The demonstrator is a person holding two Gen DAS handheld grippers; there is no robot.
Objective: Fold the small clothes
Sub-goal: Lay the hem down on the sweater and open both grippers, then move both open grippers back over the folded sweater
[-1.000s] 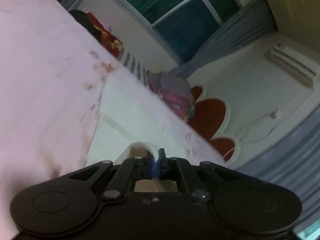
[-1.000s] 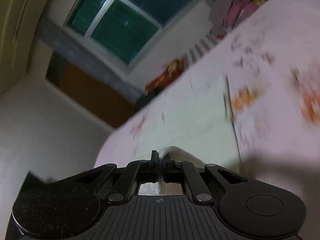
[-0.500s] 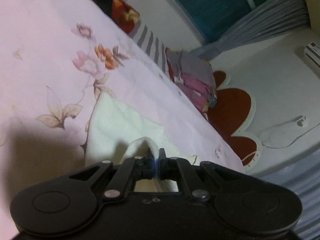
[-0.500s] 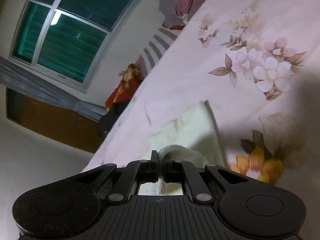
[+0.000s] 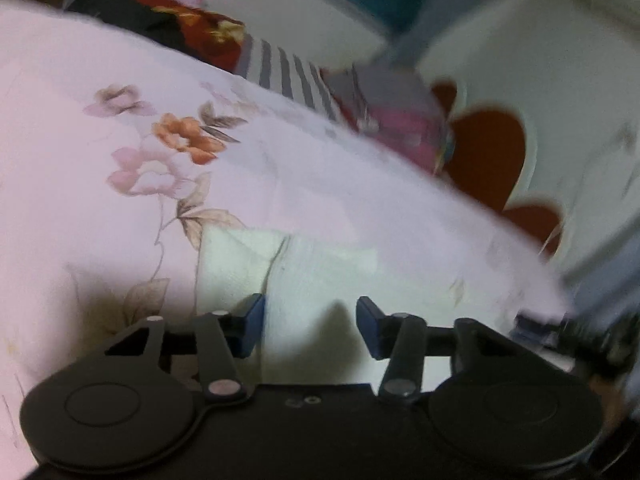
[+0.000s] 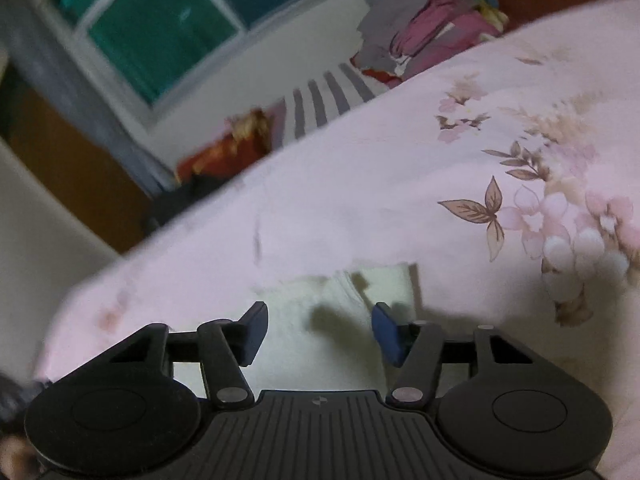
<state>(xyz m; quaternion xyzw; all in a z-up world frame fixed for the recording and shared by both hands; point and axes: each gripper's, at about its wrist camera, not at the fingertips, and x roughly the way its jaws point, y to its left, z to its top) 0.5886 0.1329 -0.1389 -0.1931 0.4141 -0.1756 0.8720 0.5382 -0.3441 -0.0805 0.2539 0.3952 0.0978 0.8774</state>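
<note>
cream cloth [image 5: 320, 280] beneath opening tongs [image 5: 310, 326]

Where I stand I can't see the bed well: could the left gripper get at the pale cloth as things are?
Probably yes. The left gripper hangs just over the pale cloth on the pink floral sheet, jaws opening, nothing pinched, nothing lying between.

No readable text, labels, brands or numbers in either view
</note>
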